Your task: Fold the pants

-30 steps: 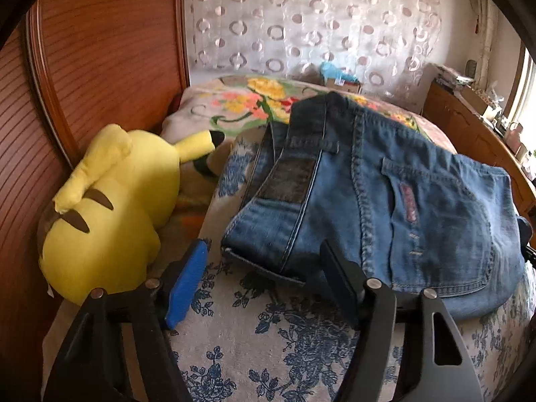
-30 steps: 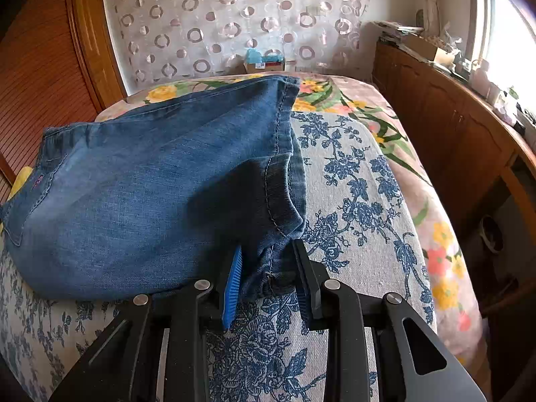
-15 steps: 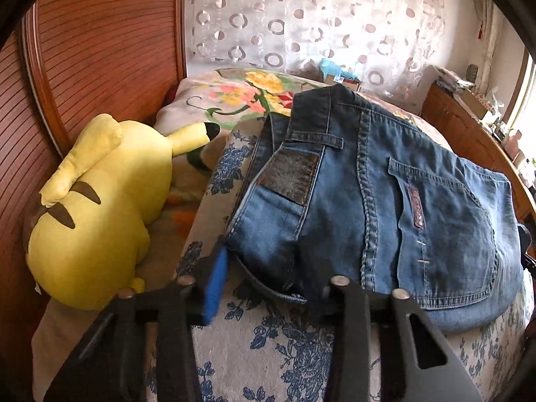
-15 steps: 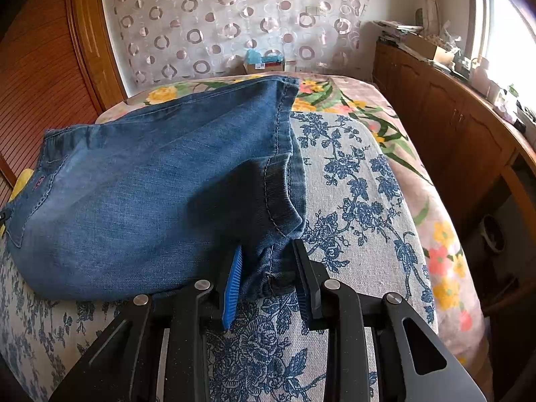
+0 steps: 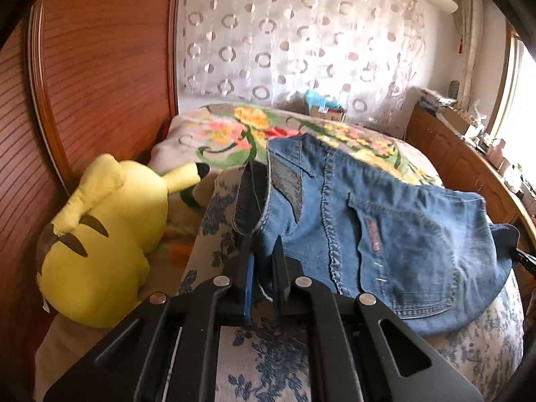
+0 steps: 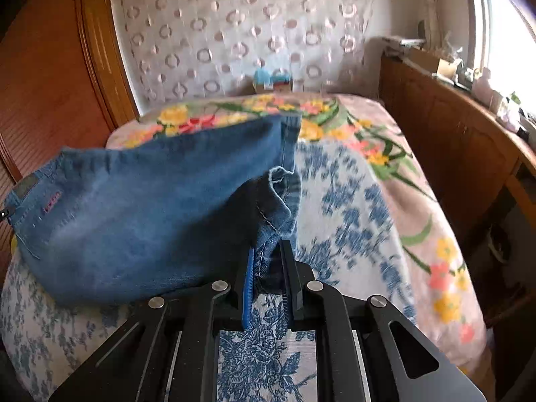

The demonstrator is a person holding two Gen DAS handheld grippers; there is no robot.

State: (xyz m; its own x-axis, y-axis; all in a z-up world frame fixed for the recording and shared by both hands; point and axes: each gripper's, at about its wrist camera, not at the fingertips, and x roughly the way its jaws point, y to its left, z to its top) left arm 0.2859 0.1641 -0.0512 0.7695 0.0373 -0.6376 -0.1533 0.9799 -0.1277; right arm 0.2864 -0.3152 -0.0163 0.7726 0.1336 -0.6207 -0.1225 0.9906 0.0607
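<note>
Blue denim pants [image 5: 385,231] lie folded on the bed with the back pocket and waistband up. My left gripper [image 5: 263,251] is shut on the near waistband corner of the pants and holds it lifted off the bed. In the right wrist view the pants [image 6: 150,207] stretch to the left, and my right gripper [image 6: 268,251] is shut on the near hem end of the legs, raised above the blue-flowered cover.
A yellow plush toy [image 5: 104,244] lies left of the pants against the wooden headboard [image 5: 100,67]. The bed [image 6: 351,201] has a blue-flowered cover over a bright floral blanket. A wooden cabinet [image 6: 469,140] with clutter runs along the right side. A curtain [image 5: 301,33] hangs behind.
My left gripper moved in and closed on the waistband corner, then lifted it. My right gripper closed tighter on the hem and raised it, and the pants rose off the bed.
</note>
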